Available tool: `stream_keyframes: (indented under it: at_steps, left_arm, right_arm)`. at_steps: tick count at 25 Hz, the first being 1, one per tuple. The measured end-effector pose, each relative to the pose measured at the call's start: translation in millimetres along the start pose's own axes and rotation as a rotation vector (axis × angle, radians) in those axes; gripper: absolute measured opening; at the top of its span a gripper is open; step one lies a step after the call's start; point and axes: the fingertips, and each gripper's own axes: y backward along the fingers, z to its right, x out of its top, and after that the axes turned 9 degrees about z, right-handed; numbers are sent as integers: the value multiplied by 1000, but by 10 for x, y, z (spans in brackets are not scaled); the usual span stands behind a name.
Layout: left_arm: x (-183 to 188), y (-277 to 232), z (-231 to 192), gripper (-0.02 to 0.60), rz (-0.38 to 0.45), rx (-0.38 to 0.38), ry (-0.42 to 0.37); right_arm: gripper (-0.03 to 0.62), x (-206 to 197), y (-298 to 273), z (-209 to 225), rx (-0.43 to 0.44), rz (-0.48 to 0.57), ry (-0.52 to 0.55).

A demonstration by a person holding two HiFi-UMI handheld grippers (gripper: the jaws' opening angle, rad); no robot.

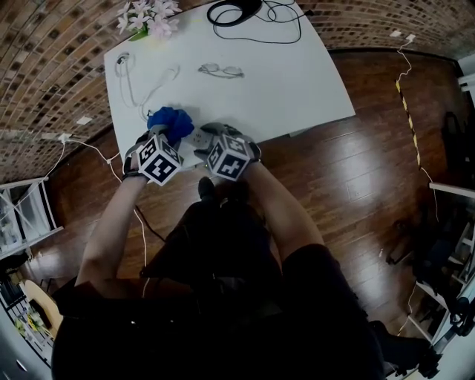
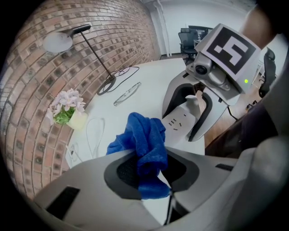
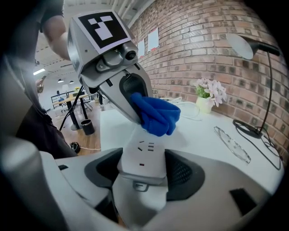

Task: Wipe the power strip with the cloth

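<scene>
A white power strip lies near the front edge of the white table, and my right gripper is shut on its near end. A bunched blue cloth is pinched in my left gripper, which is shut on it. In the right gripper view the blue cloth rests on the far end of the strip. From the left gripper view the power strip shows past the cloth, under my right gripper. In the head view the blue cloth sits just left of the strip, behind both marker cubes.
On the table stand a small pot of pale flowers, a white coiled cable, a pair of glasses and a black lamp base with its cord. Wooden floor lies beyond the table's front edge.
</scene>
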Motion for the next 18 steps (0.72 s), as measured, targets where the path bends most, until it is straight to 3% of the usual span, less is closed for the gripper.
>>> stream_keyframes:
  at_steps: [8,13,18]
  left_arm:
    - [195,-24,244,97,-21,-53,-80]
    - [241,-20,304,98,-30,-90,-89]
    - [259,-55,375,99,-84,-150,-183]
  right_arm:
    - [295,16,15,-6,-3,17,19]
    - [296,16,23,-7,-8,29,34]
    - [301,21,16,-17,-8,44,50]
